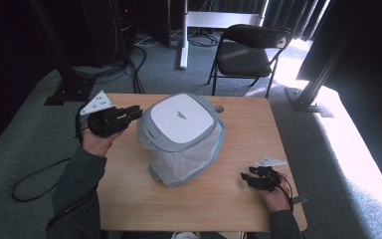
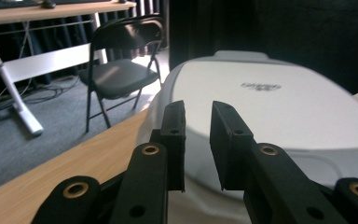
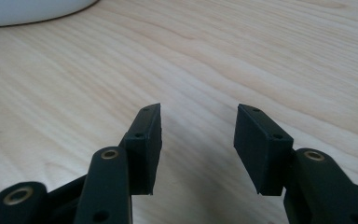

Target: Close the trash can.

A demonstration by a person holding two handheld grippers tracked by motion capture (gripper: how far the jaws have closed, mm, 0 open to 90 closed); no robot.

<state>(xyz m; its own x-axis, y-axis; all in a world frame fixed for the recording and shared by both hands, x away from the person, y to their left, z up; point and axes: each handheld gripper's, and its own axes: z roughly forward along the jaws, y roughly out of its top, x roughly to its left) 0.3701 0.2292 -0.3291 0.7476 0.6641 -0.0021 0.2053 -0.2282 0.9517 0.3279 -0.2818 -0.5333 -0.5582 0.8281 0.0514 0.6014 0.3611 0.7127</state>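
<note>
At the frame's centre on the counter sits a lidded bin (likely light, rigid, slippery; bag liner soft). Grip its rim. Left hand-held gripper slightly parted, empty; right hand-held gripper released.

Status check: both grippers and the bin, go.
Left gripper open, empty, at the lidded bin rim. Right gripper open, empty, low over bare table. Bin upright, liner bag hanging out. Nothing blocking.
</note>
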